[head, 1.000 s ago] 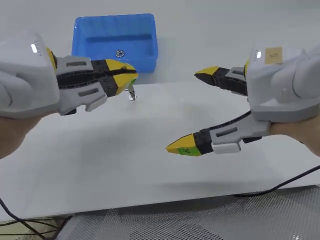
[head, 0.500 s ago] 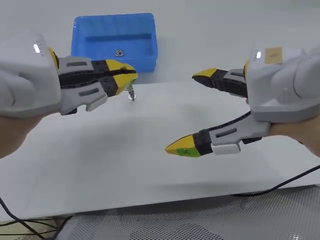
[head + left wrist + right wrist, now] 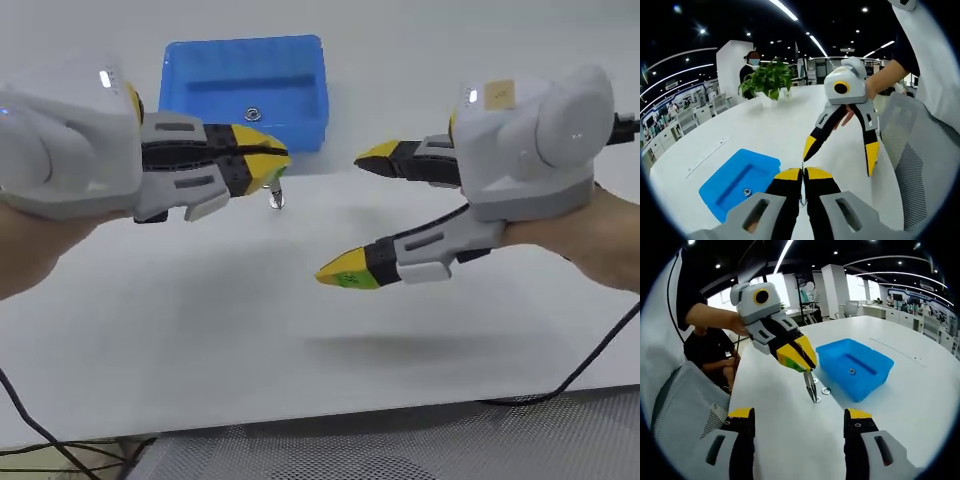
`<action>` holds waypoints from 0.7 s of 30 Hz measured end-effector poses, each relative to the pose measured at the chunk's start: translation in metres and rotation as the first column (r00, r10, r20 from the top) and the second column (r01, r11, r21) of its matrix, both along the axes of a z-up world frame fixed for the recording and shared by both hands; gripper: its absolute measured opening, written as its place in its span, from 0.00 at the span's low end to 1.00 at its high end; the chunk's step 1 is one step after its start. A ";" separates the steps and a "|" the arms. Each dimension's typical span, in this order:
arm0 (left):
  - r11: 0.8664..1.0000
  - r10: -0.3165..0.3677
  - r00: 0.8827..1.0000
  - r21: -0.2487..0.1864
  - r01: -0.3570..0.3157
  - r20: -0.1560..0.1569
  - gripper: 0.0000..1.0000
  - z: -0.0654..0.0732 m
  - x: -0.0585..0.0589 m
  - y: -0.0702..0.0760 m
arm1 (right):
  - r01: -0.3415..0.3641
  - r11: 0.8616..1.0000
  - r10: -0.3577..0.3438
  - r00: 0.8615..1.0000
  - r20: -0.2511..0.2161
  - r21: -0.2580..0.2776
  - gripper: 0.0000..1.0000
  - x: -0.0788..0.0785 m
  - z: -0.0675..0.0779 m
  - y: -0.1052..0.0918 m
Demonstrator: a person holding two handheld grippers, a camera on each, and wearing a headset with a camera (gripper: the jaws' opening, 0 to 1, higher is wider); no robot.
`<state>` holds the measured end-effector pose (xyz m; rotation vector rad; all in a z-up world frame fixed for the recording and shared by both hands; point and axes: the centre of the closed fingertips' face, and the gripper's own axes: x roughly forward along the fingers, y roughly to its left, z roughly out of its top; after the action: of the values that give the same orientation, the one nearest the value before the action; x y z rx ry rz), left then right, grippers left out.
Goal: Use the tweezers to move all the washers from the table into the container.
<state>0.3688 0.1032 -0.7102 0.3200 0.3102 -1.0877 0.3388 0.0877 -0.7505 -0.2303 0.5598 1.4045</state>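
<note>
Your left gripper is clamping the tweezers, tips pointing down at the table just near of the blue container. Your right gripper, off to the right, is hanging with its jaws spread wide. A washer is lying just beside the tips, and a second washer is sitting inside the container.

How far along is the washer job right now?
Done: one washer lies in the blue container. In hand: the left gripper is shut on the tweezers, tips down beside a loose washer on the table. Left: that loose washer at least. The right gripper is open.
</note>
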 end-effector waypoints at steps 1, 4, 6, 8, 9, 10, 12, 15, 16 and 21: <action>1.000 -0.006 1.000 0.005 0.006 -0.003 0.05 0.000 -0.001 0.000 | -0.020 1.000 0.021 1.000 -0.015 0.010 0.65 0.001 0.000 0.004; 1.000 -0.021 1.000 0.006 0.021 -0.010 0.05 -0.001 -0.005 -0.001 | -0.037 0.999 0.038 0.999 -0.026 0.019 0.60 0.008 -0.002 0.014; 1.000 -0.023 1.000 0.002 0.023 -0.017 0.05 -0.001 -0.006 -0.002 | -0.058 0.998 0.059 0.998 -0.023 0.016 0.56 0.011 -0.004 0.020; 1.000 -0.031 0.999 0.002 0.031 -0.021 0.05 -0.002 -0.007 -0.003 | -0.093 0.995 0.094 0.995 -0.016 0.029 0.48 0.012 -0.004 0.027; 0.999 -0.032 0.999 0.005 0.032 -0.021 0.05 -0.001 -0.006 -0.003 | -0.101 0.994 0.102 0.995 -0.017 0.035 0.45 0.013 -0.004 0.030; 0.999 -0.035 0.999 0.007 0.035 -0.021 0.05 -0.002 -0.006 -0.004 | -0.113 0.993 0.114 0.993 -0.017 0.039 0.42 0.014 -0.004 0.033; 0.999 -0.034 0.999 0.007 0.034 -0.021 0.05 -0.001 -0.005 -0.004 | -0.135 0.990 0.136 0.991 -0.007 0.034 0.40 0.017 -0.006 0.038; 1.000 -0.023 0.999 0.003 0.023 -0.024 0.05 -0.001 -0.001 -0.002 | -0.186 0.983 0.186 0.983 0.015 0.010 0.31 0.019 -0.012 0.043; 1.000 -0.014 1.000 -0.003 0.014 -0.026 0.05 -0.001 0.001 -0.001 | -0.196 0.981 0.196 0.980 0.030 -0.002 0.27 0.020 -0.014 0.043; 1.000 -0.003 0.999 -0.020 0.003 -0.037 0.05 -0.001 0.005 0.001 | -0.215 0.977 0.215 0.975 0.050 -0.006 0.25 0.019 -0.016 0.048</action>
<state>0.3736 0.1041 -0.7114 0.2833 0.3318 -1.0999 0.3583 0.1360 -0.7661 -0.3339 0.5047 1.6038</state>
